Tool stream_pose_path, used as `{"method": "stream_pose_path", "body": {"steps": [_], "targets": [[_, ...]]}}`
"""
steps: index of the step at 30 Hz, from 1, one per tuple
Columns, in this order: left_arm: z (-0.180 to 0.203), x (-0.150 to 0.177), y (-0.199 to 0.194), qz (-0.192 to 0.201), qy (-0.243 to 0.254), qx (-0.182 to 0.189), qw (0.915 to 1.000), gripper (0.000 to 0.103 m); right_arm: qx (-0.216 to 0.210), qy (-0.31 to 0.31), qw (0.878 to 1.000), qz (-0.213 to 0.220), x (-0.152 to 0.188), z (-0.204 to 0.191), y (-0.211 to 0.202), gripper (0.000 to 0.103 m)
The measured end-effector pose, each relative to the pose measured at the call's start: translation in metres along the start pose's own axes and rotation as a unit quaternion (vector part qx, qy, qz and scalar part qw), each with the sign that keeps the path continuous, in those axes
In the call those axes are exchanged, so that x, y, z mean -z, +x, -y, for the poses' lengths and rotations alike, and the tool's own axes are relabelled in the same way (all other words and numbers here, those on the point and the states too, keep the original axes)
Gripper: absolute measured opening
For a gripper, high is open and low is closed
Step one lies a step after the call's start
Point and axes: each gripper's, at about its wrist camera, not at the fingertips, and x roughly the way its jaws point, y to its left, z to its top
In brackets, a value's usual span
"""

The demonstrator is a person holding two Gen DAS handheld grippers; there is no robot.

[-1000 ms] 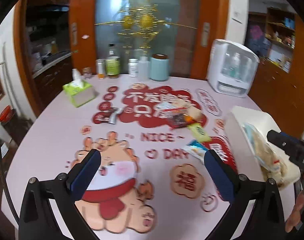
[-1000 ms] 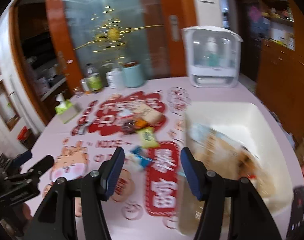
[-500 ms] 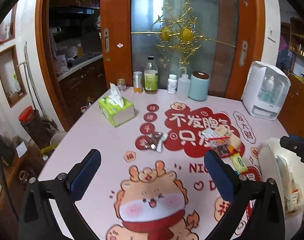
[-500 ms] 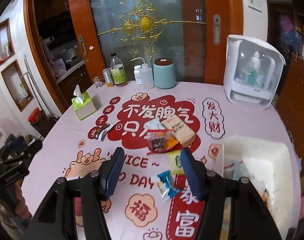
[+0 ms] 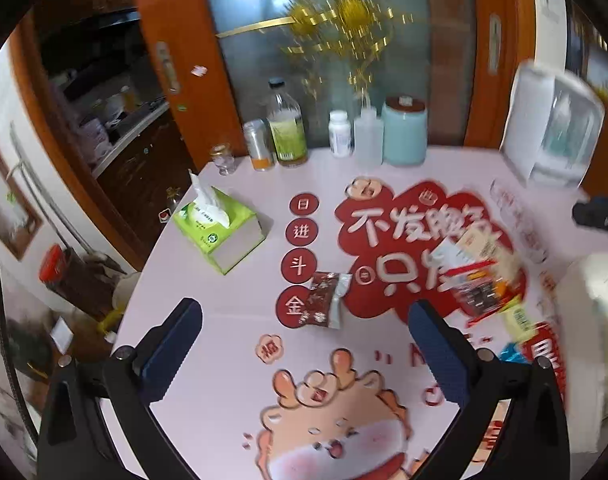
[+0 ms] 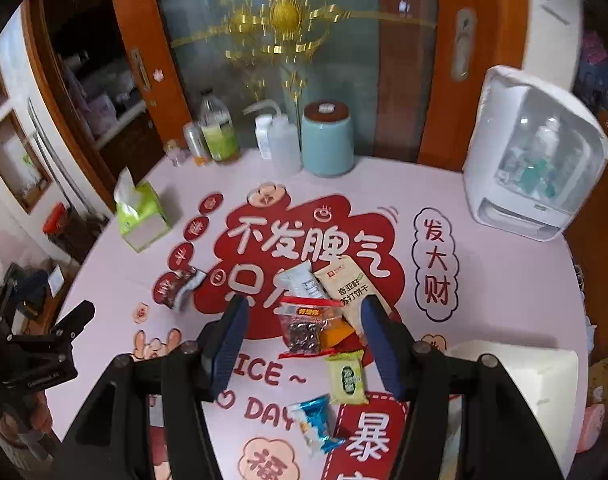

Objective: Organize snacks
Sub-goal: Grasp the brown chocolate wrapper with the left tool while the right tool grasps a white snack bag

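Observation:
Several snack packets lie on the pink printed tablecloth. In the right wrist view a clear packet with a red top (image 6: pixel 304 328) sits on an orange one, with a tan cracker packet (image 6: pixel 345 284) and a white packet (image 6: pixel 304 280) behind. A yellow-green packet (image 6: pixel 345 376) and a blue packet (image 6: pixel 315 424) lie nearer. My right gripper (image 6: pixel 305 340) hovers open above the red-topped packet, holding nothing. A dark brown packet (image 5: pixel 323 300) lies apart, just ahead of my open, empty left gripper (image 5: pixel 304 344). The white bin (image 6: pixel 519 376) stands at the right.
A green tissue box (image 5: pixel 220 232) sits near the left table edge. Bottles, a can and a teal canister (image 6: pixel 327 140) line the back. A white appliance (image 6: pixel 535 160) stands back right. A sliding glass door rises behind the table.
Both grippers have swung left, away from the white bin and toward the loose packets. The bin has slid to the right edge of both views. Neither gripper's opening has changed.

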Motion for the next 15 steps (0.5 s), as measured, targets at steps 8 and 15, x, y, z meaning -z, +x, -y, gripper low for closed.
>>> {"method": "stream_pose_path", "body": {"steps": [8, 15], "targets": [[0.006, -0.015, 0.105, -0.103, 0.024, -0.007, 0.9943, 0.103, -0.006, 0.002, 0.996, -0.085, -0.015, 0.000, 0.100, 0.059], [0.006, -0.005, 0.177, -0.173, 0.008, 0.030, 0.9844, 0.103, -0.005, -0.002, 0.989, -0.149, -0.004, -0.007, 0.177, 0.059]]}}
